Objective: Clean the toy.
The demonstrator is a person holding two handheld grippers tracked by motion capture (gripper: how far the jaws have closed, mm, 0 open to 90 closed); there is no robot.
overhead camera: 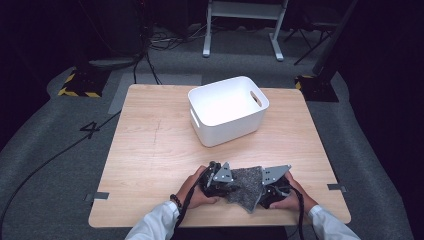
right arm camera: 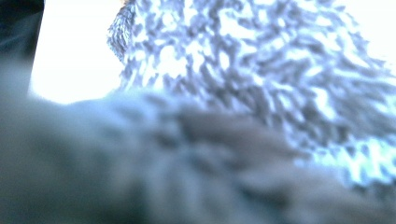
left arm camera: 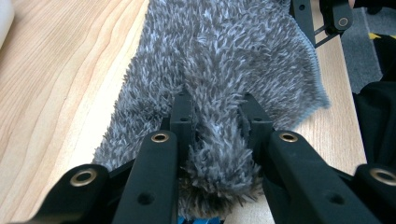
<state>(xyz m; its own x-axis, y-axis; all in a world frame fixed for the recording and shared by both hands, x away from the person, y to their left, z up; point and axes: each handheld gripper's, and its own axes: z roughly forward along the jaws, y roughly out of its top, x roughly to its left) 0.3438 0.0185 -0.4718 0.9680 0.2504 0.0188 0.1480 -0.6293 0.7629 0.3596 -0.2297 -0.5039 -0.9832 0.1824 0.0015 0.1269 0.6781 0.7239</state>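
High view: I hold a grey shaggy cloth at the near edge of the wooden table, between the left gripper and the right gripper; a white bin stands well apart at the far side, with nothing visible inside. I judge the work to be at an early stage: the cloth is gathered at both ends but neither folded flat nor binned. Left gripper view: my jaws pinch a bunched ridge of the pile, clamped on it; the right gripper is cut off at the top edge. Right gripper view: blurred pile covers the lens, hiding the jaws; I cannot tell their state.
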